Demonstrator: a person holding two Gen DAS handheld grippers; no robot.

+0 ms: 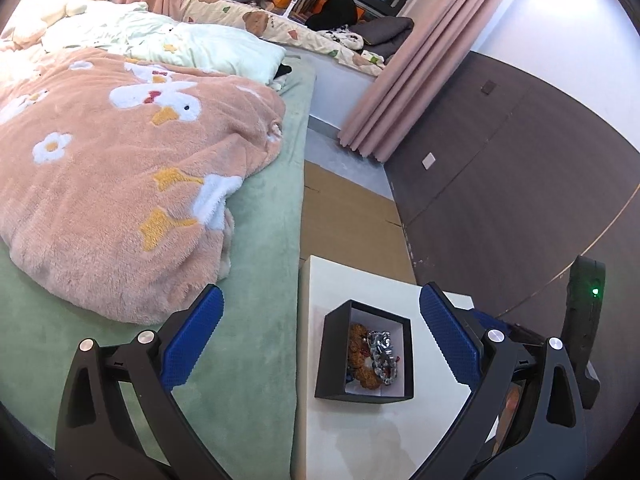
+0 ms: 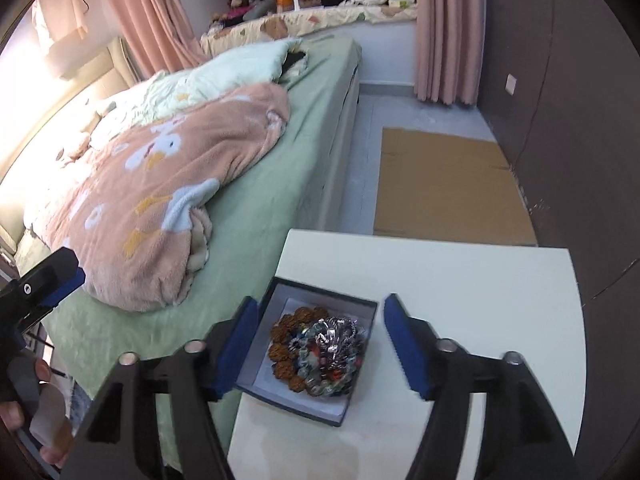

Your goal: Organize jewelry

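Blue-padded right tongs (image 2: 320,344) and left tongs (image 1: 320,336) are hovering wide open, empty, over the black box (image 2: 276,392) of bracelets (image 2: 320,350) near the counter's (image 2: 480,280) bed-side edge; lowering squarely onto one strand seems wisest.

Both wrist cameras look down and forward along blue-padded fingers. The left view sits left of the open black square box (image 1: 366,354) on the white rectangular table (image 1: 400,432); the right view hangs nearer above it. Both share the green-sheeted bed (image 2: 256,216) and pink curtains (image 2: 444,32).

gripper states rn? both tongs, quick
Left tongs: open, holding nothing.
Right tongs: open, holding nothing, over the black square box of beaded bracelets.
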